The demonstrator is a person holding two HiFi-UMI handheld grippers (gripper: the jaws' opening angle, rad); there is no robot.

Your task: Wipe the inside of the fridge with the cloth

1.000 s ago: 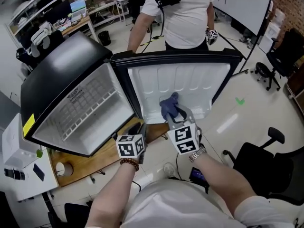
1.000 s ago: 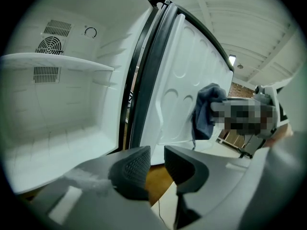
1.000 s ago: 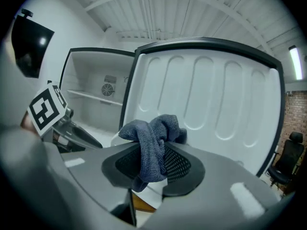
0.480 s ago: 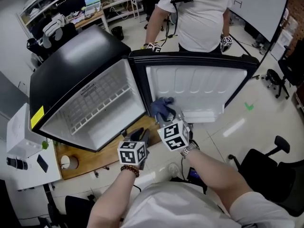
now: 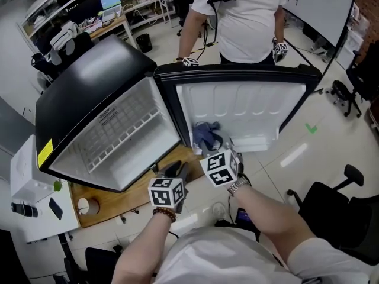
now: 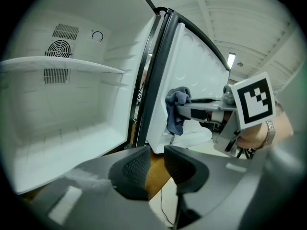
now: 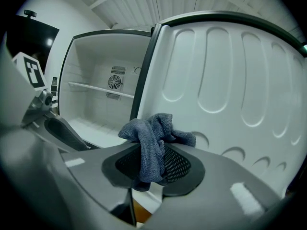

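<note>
At the left stands the fridge (image 5: 100, 81), your landmark: a small cabinet with a smooth black shell and a white plastic lining, its opening turned towards you. Inside it, a flat pale shelf (image 6: 62, 65) spans the compartment, and a round fan grille (image 6: 60, 47) sits on the back wall just above it. A wooden board (image 5: 118, 197) lies under the fridge's front edge.

Your left gripper (image 6: 156, 163) hangs in front of the fridge's opening, near the hinge post. Its two dark ribbed pads stand a narrow gap apart with nothing between them.

Just right of it, your right gripper (image 7: 151, 163) is pinched on the cloth (image 7: 152, 143), its mesh-textured pads pressing it from both sides. The cloth is a blue-grey, knitted-looking rag, soft and crumpled into a bunch. Its long axis runs up and down: most of it droops from the jaw tips, and a shorter lobe sticks out to the right, towards the door (image 5: 243, 108). The cloth sits low at the hinge side of the fridge's open door, in front of the inner liner. Whether it touches the liner you cannot tell.

The door swings out to the right of the fridge. It is black-rimmed, with a glossy white moulded liner marked by tall oval recesses. A person (image 5: 243, 16) in a white shirt stands behind it. Farther right of the fridge, a black office chair (image 5: 328, 209) sits on the pale floor.
</note>
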